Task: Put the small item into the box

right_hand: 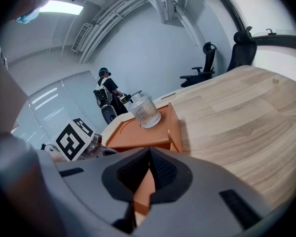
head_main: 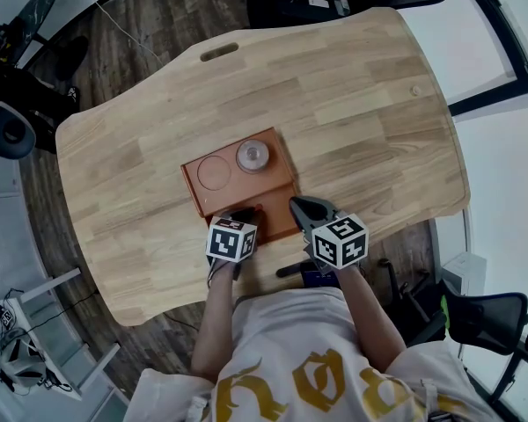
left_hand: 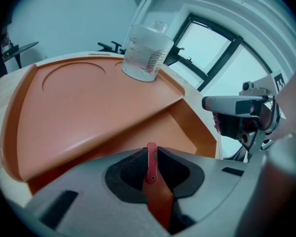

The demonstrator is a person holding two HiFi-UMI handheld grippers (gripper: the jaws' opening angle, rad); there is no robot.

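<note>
My left gripper (left_hand: pixel 151 163) is clamped on the box (head_main: pixel 246 190) at its thin near edge. My right gripper (right_hand: pixel 148 174) is closed and empty (near the right corner). The jar (head_main: pixel 253 156) stands on top, so it isn't inside yet.

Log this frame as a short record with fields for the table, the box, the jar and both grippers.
surface: wooden table
box: orange box, near the table's front edge
jar: clear jar, upright on the box's top
left gripper: shut on the box's thin edge
right gripper: jaws together, by the box's near right corner
</note>
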